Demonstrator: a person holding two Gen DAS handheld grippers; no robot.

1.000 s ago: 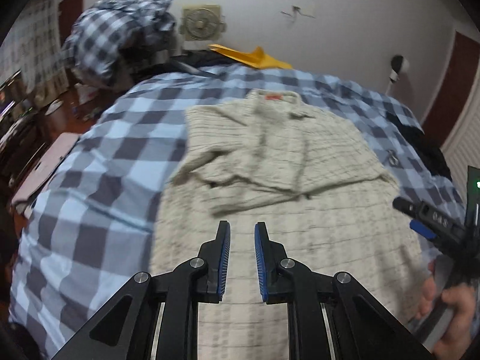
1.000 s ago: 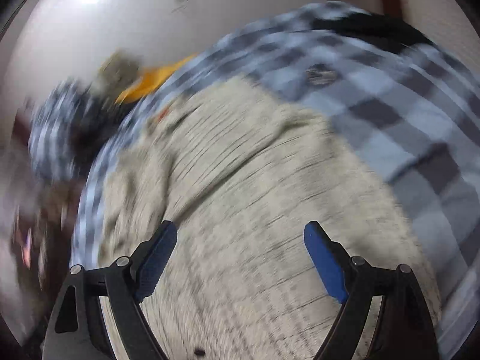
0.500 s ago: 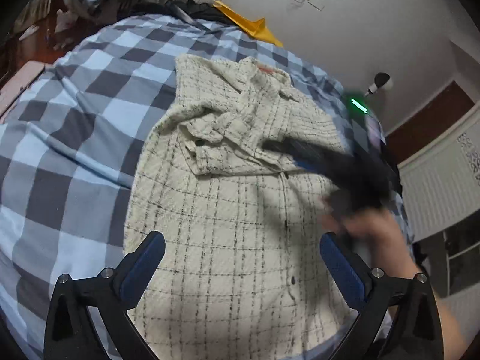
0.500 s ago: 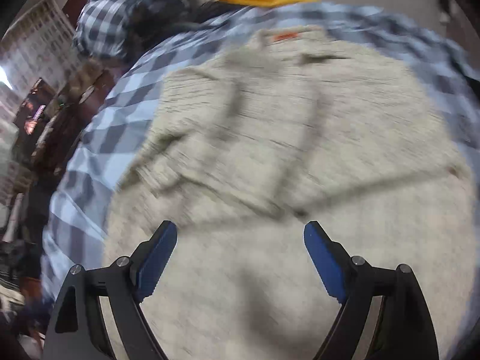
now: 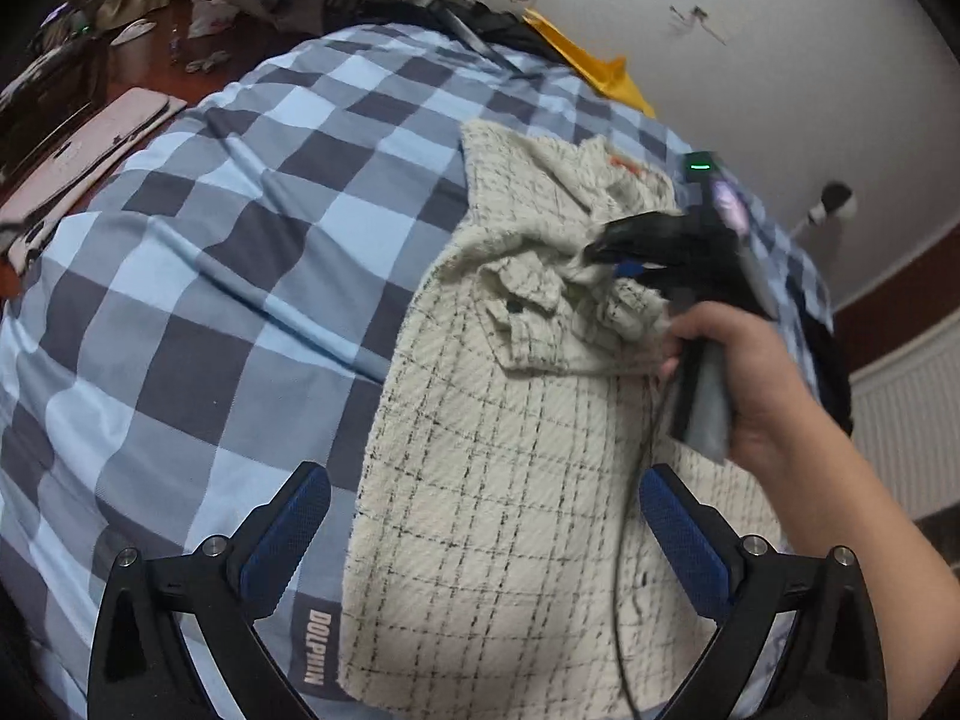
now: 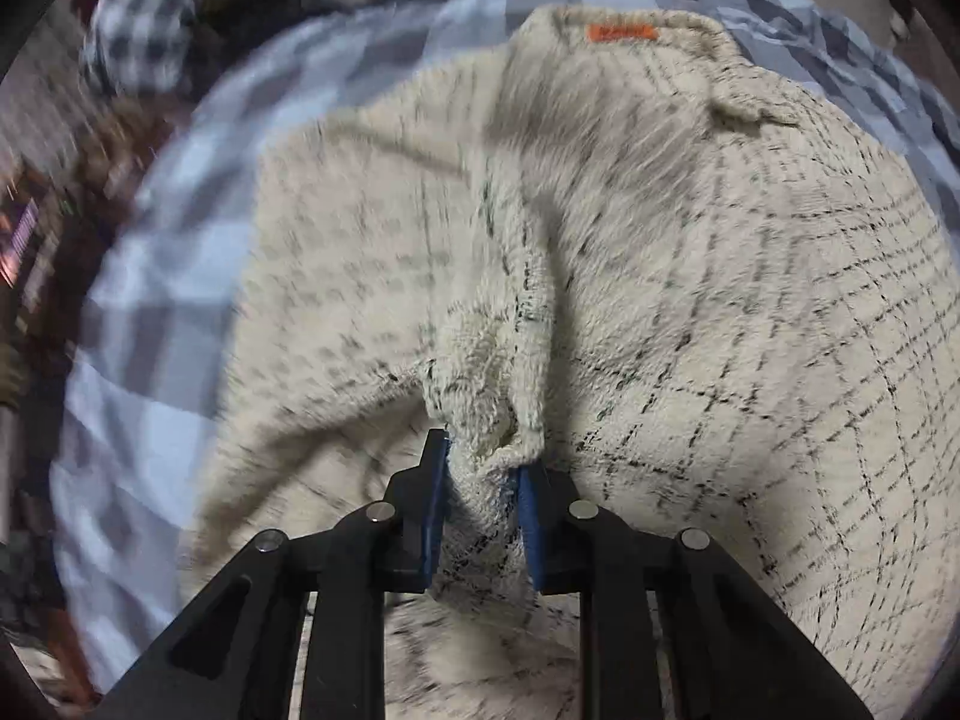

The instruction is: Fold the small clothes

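A cream woven shirt with a thin black check (image 5: 504,468) lies spread flat on the blue-and-grey checked bedsheet (image 5: 228,276), which serves as the reference surface here; the shirt occupies the sheet's right-hand part as seen from the left wrist, its collar with an orange label (image 6: 621,33) toward the far end, near a yellow-orange cloth (image 5: 591,69) at the sheet's far edge. One sleeve is bunched over the chest of the shirt. The right gripper (image 6: 480,498), black with blue pads, has a fold of that bunched fabric between its jaws; the jaws are closing and the pads press on the cloth from both sides. In the left wrist view the same gripper (image 5: 606,252) sits over the shirt's upper part, held by a bare hand (image 5: 738,372). The left gripper (image 5: 480,534) hovers over the shirt's near hem with jaws at full spread, nothing between them. A printed word, "DOLPHIN" (image 5: 316,648), shows on the sheet just beside the hem. A pink flat board (image 5: 90,150) lies off the sheet's left side.
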